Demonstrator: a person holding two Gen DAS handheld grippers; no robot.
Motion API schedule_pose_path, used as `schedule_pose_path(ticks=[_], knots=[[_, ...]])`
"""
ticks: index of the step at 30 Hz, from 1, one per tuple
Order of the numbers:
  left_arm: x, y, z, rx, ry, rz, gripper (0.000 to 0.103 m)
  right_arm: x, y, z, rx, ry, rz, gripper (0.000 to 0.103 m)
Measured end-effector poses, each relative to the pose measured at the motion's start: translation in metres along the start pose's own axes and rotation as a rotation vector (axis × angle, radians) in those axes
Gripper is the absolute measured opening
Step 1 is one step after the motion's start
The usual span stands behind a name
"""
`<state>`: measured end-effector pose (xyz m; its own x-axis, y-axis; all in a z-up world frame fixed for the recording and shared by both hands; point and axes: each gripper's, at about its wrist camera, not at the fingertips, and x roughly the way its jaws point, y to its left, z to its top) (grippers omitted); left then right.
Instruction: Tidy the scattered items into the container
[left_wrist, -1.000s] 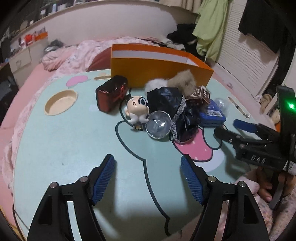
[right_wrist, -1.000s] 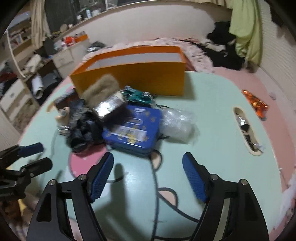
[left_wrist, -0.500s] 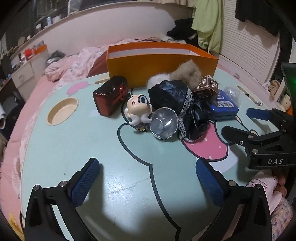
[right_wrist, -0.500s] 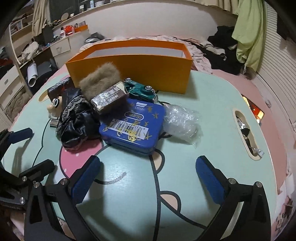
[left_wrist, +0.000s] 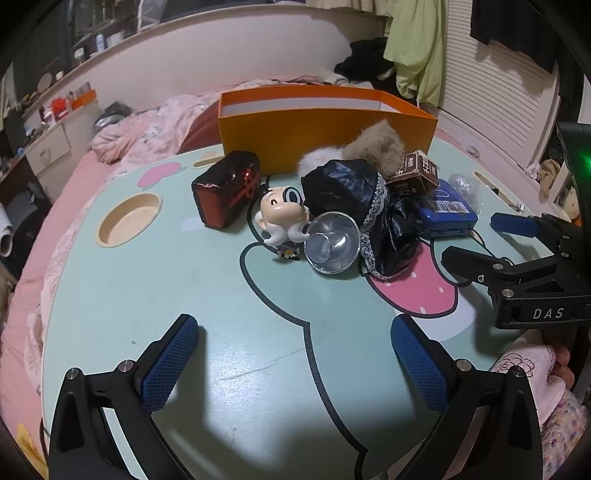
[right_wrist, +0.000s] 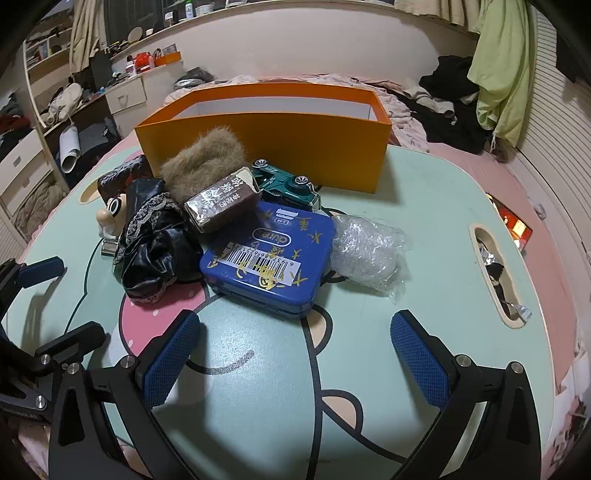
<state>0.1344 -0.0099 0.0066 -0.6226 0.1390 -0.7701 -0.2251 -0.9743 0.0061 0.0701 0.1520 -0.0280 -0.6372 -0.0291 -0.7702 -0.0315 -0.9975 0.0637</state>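
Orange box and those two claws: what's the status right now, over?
Left gripper and right gripper open, just widened, nothing between them. Orange box upright behind the pile. Blue tin, nearest the right gripper, untouched on table.

Curved white wall (right_wrist: 295, 44), cluttered shelves (right_wrist: 40, 70), white drawers (right_wrist: 127, 96), green cloth (right_wrist: 502, 74) hanging by slatted doors (left_wrist: 495, 92), pink bedding (left_wrist: 147, 125)

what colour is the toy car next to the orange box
Dark green toy car with silver wheels, clearest in the right wrist view.

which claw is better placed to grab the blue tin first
Right, probably. The right claw stands open with the blue tin straight ahead. From the left claw the tin sits far right, behind the black bag.
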Motion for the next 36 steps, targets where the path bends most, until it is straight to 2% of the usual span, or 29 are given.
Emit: schedule_pose_path(ticks=[36], knots=[[0.0010, 0.0039, -0.0024, -0.002, -0.011, -0.005, 0.103, -0.0005, 0.0002, 0.0012, 0.010, 0.002, -0.010, 0.103]])
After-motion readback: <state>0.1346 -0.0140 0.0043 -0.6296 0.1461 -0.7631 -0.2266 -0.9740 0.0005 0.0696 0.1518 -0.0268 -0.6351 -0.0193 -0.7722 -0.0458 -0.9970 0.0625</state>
